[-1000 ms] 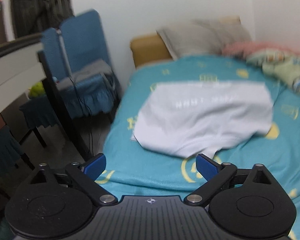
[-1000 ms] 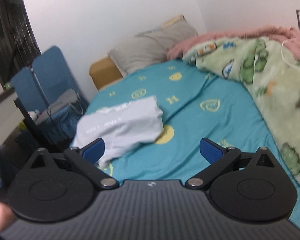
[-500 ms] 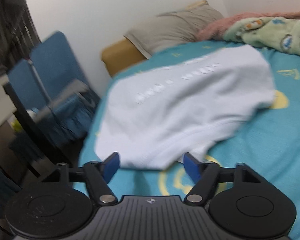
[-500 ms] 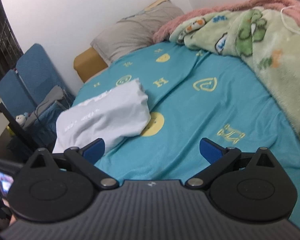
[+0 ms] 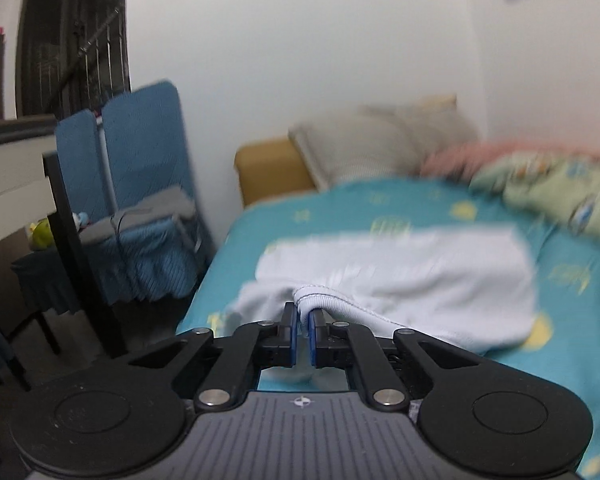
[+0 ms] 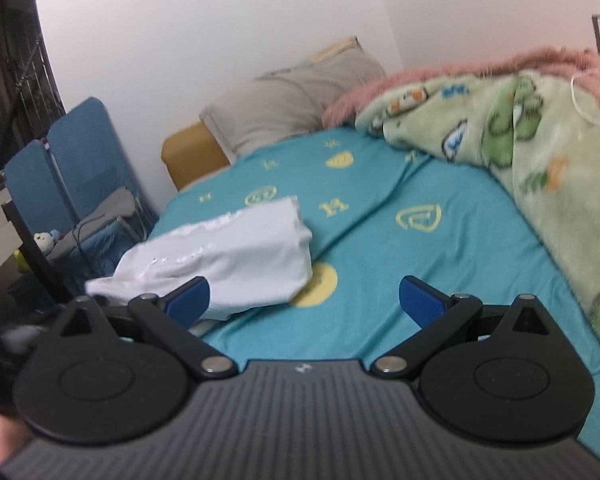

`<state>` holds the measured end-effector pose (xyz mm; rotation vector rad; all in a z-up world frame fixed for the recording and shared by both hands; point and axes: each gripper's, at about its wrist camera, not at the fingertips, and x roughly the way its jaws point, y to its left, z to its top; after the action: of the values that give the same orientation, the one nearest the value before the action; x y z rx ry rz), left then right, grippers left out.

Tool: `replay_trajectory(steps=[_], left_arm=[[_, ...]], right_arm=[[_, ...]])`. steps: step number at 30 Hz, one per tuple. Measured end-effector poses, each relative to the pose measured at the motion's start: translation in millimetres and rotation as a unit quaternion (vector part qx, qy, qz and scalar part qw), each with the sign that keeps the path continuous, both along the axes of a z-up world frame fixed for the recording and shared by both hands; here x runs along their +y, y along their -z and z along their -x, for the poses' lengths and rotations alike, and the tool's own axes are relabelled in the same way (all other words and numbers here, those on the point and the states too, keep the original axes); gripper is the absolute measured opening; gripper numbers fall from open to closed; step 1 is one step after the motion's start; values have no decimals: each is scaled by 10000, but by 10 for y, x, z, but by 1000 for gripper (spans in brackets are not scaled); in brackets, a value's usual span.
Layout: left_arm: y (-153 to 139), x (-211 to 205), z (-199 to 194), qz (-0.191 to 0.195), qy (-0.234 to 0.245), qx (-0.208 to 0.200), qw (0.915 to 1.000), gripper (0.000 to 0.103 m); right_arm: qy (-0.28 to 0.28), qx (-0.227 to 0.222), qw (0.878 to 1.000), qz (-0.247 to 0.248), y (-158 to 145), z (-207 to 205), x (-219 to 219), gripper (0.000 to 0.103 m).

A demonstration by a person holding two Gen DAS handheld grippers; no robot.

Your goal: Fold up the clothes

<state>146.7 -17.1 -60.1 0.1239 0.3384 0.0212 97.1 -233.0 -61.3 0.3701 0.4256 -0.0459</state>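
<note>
- left gripper [image 5: 303, 330] jaws just closed, now clamped on the hem of the white shirt [image 5: 400, 276]; grab done, fold can likely start
- shirt lies on the teal bed [image 6: 440, 264] near its left edge
- right gripper [image 6: 304, 300] wide apart, empty, above the bed beside the shirt

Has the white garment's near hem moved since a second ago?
Yes. The white garment's near hem is lifted off the teal bedsheet, pinched in the left gripper.

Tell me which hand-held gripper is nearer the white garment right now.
Left. The left hand-held gripper is pinched on the white garment at its near hem; the right hand-held gripper hangs open, short of it.
</note>
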Motion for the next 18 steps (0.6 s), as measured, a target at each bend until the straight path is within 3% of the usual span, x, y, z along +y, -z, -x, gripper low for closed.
replay_trajectory(steps=[5, 8, 11, 14, 18], left_arm=[[-510, 143, 444, 652, 206, -359, 9970, 6], [-641, 205, 564, 760, 308, -415, 9958, 6], [-666, 310, 517, 1124, 289, -260, 9929, 6], [-637, 555, 359, 2016, 186, 112, 9792, 6], [-551, 870, 199, 2561, 156, 318, 9660, 6]], right_arm=[[-19, -257, 9996, 111, -92, 140, 33, 103], [-244, -304, 9988, 293, -101, 164, 136, 103], [-546, -309, 9965, 546, -88, 162, 278, 103], [-920, -213, 9923, 798, -40, 136, 457, 103], [-1307, 148, 9884, 765, 70, 46, 646, 103]])
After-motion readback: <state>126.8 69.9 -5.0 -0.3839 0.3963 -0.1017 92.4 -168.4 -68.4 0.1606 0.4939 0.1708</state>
